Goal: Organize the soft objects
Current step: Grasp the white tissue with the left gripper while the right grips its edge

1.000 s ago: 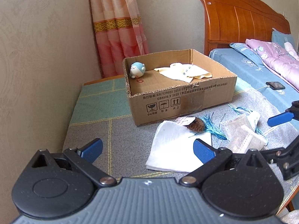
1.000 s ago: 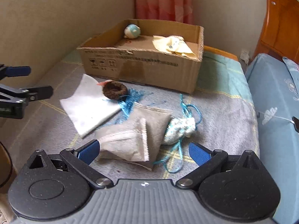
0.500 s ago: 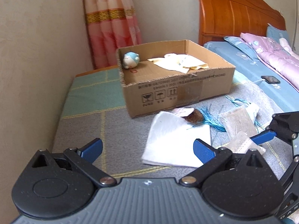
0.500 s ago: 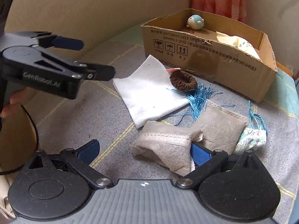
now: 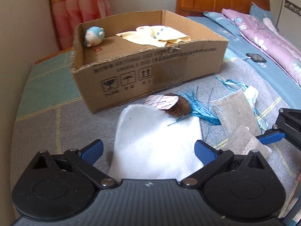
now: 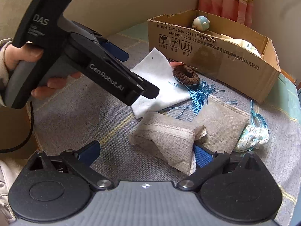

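Near the blanket's front edge, left gripper [image 5: 148,149] wide open astride the white cloth [image 5: 156,143], right gripper [image 6: 144,153] wide open straddling the grey pouch [image 6: 167,139], neither gripping, both likely bound for the cardboard box [image 5: 150,69].

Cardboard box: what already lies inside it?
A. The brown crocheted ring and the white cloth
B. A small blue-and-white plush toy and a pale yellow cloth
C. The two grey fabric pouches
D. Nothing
B: the cardboard box holds a blue-and-white plush toy in one corner and a pale yellow cloth beside it; the other soft items lie outside on the bedspread.
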